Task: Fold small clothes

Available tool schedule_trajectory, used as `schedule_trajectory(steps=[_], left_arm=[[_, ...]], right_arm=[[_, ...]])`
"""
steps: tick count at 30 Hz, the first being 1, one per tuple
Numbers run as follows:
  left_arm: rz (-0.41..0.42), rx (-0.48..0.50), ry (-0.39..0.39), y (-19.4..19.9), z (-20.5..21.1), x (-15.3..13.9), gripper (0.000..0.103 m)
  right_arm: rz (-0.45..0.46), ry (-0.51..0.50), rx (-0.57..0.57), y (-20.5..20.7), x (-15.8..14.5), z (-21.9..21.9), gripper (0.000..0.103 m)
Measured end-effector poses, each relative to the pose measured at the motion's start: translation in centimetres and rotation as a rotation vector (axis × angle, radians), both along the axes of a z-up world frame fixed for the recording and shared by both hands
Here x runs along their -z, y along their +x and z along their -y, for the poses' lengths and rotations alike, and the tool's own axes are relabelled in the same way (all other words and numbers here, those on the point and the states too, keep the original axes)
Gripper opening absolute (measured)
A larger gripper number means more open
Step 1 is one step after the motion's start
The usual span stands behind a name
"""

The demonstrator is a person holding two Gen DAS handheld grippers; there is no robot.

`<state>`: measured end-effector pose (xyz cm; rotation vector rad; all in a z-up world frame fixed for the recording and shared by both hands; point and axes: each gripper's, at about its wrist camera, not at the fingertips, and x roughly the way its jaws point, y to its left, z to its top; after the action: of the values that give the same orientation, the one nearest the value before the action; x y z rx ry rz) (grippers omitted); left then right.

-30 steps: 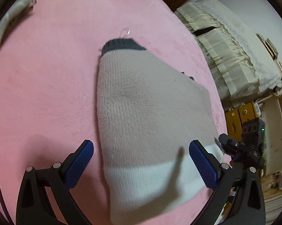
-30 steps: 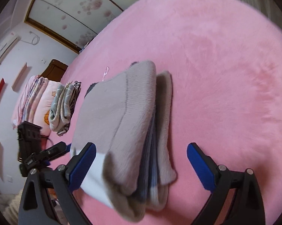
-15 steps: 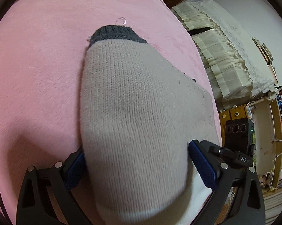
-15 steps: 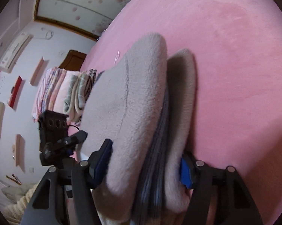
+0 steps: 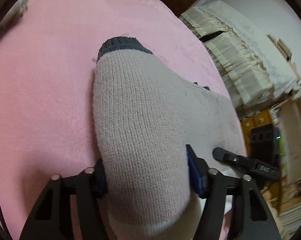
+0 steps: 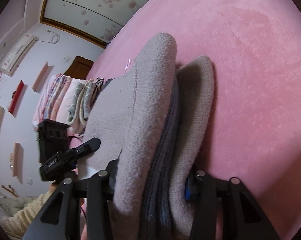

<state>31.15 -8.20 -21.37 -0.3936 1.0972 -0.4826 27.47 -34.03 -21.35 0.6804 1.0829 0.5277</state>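
A thick knitted sock [image 5: 142,124], pale grey-beige with a dark grey cuff [image 5: 122,44] at its far end, lies on a pink fleece blanket [image 5: 40,84] that covers a bed. In the left wrist view the sock fills the centre of the frame, running from the cuff at about 12 o'clock down to the bottom edge, where its knit turns white. The left gripper [image 5: 146,172] has its jaws closed in against the sock's two sides, blue pads pressing into the knit near 6 o'clock. At 4 o'clock the black body of the other gripper reaches in from beyond the blanket's edge. Behind it, at 2 o'clock, stands furniture draped in cream pleated cloth [image 5: 246,64]. In the right wrist view the same bundle is seen edge-on: a grey-beige layer [image 6: 150,110] on the left, a darker ribbed grey-blue layer in the middle, and another grey-beige layer [image 6: 194,108] on the right, stacked together. The right gripper [image 6: 152,182] has its jaws squeezed onto this stack near 6 o'clock, one blue pad showing at the right side. At 9 o'clock a pile of folded blankets and towels [image 6: 70,98] sits on the bed, and the left gripper's black body shows at 8 o'clock.
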Motion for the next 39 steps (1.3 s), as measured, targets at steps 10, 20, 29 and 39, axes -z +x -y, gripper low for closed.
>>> schedule_trajectory(steps=[10,20,29,39], left_arm=[[0.137,0.026,0.177,-5.2,1.3,-7.6,0.056],[0.107,0.032,0.171,-11.2,-6.9,-13.2,0.056],[0.16,-0.007,0.222,-10.1,-20.6,-20.8,0.057],[0.199,-0.118,0.262,2.2,-38.6,-26.0,0.058]], right_arm=[[0.071,-0.155,0.047,-4.7,-6.3,-3.3,0.04],[0.089,-0.12,0.012,-9.9,-11.6,-8.6,0.04],[0.181,-0.084,-0.111,-5.8,-18.9,-21.4,0.04],[0.267,-0.048,-0.155,7.7,-23.9,-37.2,0.04]])
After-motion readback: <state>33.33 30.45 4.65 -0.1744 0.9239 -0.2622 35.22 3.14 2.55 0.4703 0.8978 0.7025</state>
